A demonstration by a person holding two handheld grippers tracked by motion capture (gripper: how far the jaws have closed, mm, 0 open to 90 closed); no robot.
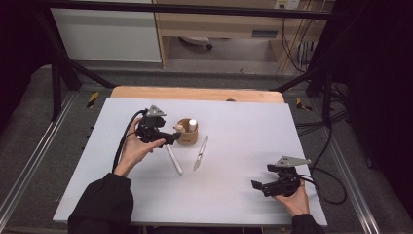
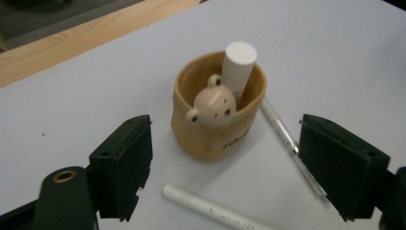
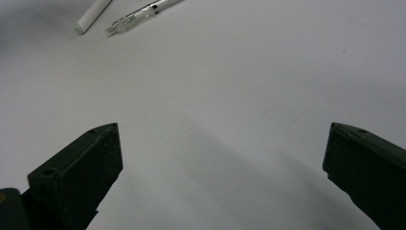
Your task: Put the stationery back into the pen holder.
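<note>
The left gripper [image 1: 171, 138] stands wide open and empty, just beside the bear-faced cup [image 2: 218, 112], which lies at twelve o'clock between its jaws. The white pen [image 2: 210, 210] lies on the table at six o'clock of the cup, its long axis running across the jaws; the clear pen [image 2: 287, 139] runs off at four o'clock. The right gripper [image 1: 258, 185], also wide open and empty, rests well apart; the left hand [image 1: 134, 148] is judged nearer.

Tool [image 3: 222, 177] jaws wide apart — white pen [image 3: 93, 15], clear pen [image 3: 139, 17] beyond
</note>
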